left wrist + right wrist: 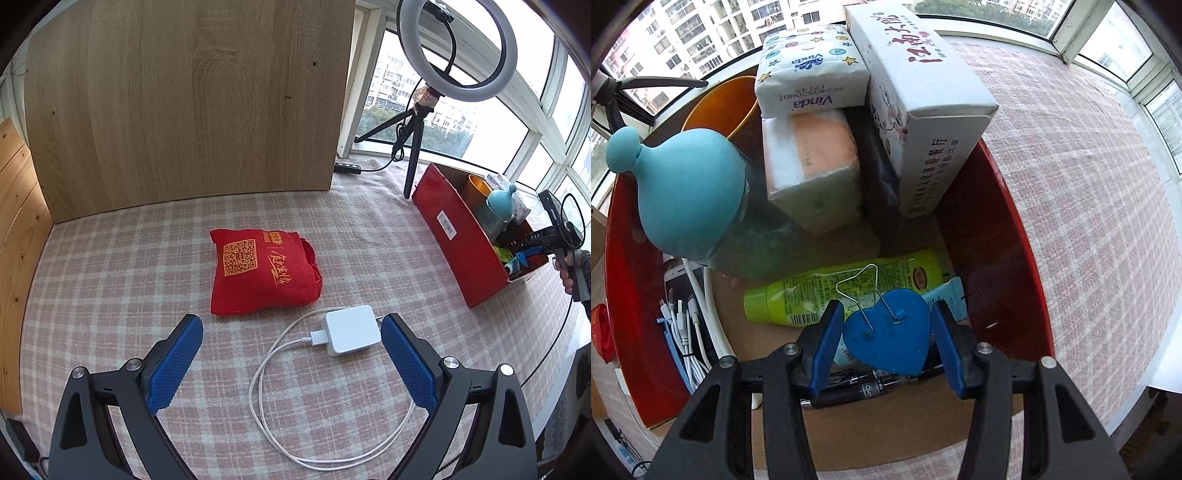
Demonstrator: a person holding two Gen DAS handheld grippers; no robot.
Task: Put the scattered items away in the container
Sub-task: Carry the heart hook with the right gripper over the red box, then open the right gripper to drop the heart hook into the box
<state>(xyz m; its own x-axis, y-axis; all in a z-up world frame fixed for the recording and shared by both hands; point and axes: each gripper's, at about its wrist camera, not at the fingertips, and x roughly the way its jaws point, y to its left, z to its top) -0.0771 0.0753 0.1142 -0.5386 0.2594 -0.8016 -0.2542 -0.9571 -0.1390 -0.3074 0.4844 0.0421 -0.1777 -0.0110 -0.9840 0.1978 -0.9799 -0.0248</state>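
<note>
Right wrist view, lower centre: right claw (886,332) grasps heart clip (886,332) over box (1015,258); it may snag when freed. Left claw (291,362) gapes.

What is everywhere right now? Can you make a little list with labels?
container: red box, open top, at the right of the checked cloth
in the box: tissue packs, white carton, green tube, bottle with a blue cap, white cables
right gripper: over the box, shut on blue heart clip
left gripper: open, holding nothing, above the white charger
still on the cloth: charger with its cable, red pouch
</note>
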